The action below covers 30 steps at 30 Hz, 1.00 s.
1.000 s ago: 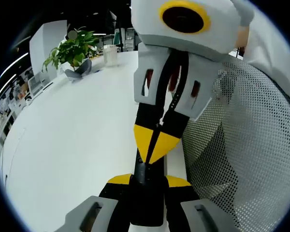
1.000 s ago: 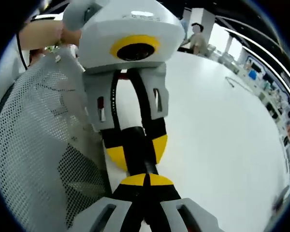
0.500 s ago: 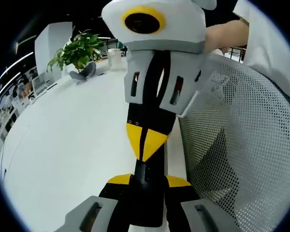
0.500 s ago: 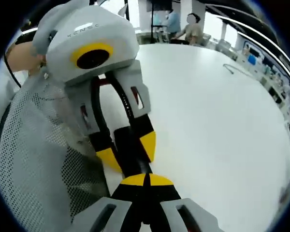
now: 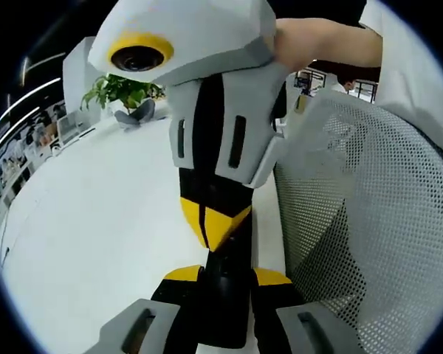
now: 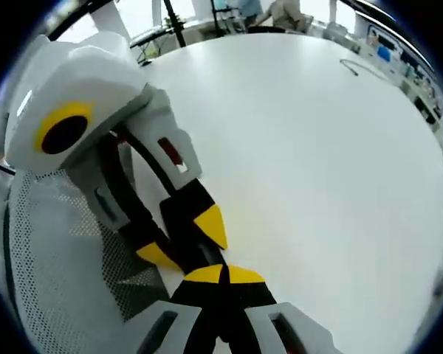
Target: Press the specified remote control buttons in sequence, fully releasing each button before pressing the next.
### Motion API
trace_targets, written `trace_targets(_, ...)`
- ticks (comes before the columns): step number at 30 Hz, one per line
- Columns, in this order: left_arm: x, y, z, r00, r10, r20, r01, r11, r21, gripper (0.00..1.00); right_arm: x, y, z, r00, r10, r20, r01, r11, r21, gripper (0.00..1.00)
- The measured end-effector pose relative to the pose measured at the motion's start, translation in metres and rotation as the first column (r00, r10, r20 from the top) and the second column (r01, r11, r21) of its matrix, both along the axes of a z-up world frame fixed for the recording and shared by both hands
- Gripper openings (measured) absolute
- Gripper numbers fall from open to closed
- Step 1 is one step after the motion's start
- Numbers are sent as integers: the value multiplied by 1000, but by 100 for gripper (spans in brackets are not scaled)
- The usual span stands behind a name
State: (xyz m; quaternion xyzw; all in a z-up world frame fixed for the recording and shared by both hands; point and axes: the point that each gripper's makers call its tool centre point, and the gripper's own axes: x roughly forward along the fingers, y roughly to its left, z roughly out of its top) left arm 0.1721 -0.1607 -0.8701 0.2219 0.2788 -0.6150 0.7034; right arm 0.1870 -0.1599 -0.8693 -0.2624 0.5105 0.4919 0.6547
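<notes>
Left claw grips a slim black remote at its near end, jaws clenched on it. Right claw has its yellow tips pinched together, empty, resting on or just above the remote's face; which I cannot tell. Beyond lie a white mesh chair back, the white worktop and a potted plant. This looks like a press in hand; next, lift fully clear before moving to another button.

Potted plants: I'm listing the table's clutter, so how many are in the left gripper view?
1: a potted plant at the white table's far end; others may be hidden.
</notes>
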Motion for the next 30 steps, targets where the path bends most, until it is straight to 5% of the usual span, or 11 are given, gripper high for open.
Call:
trace_targets(6, 0, 0, 1, 1000, 14, -9, -14, 999, -41, 25, -2, -3, 0, 999, -2, 48, 0, 999, 37, 0)
trace_targets(9, 0, 8, 1, 999, -31, 21, 30, 999, 13, 25, -2, -2, 1, 998, -4, 65, 0, 999, 54, 0)
trace_targets(15, 0, 17, 4, 1000, 7, -12, -7, 1000, 1, 25, -2, -3, 1, 996, -16, 88, 9, 997, 78, 0)
trace_targets(19, -3, 24, 4, 998, 35, -49, -36, 999, -17, 25, -3, 0, 3, 993, 12, 118, -32, 985, 167, 0)
trace_targets(22, -8, 22, 4, 999, -1, -43, 0, 999, -32, 25, -6, -4, 5, 993, -55, 103, 23, 956, 294, 0)
trace_targets(24, -10, 20, 4, 999, -11, -52, 9, 999, -50, 25, -10, -9, 6, 994, -75, 79, 48, 951, 304, 0)
trace_targets(30, -11, 21, 4, 998, -27, -49, 24, 998, -62, 24, -24, -5, 12, 984, 36, 175, -87, 952, 292, 0)
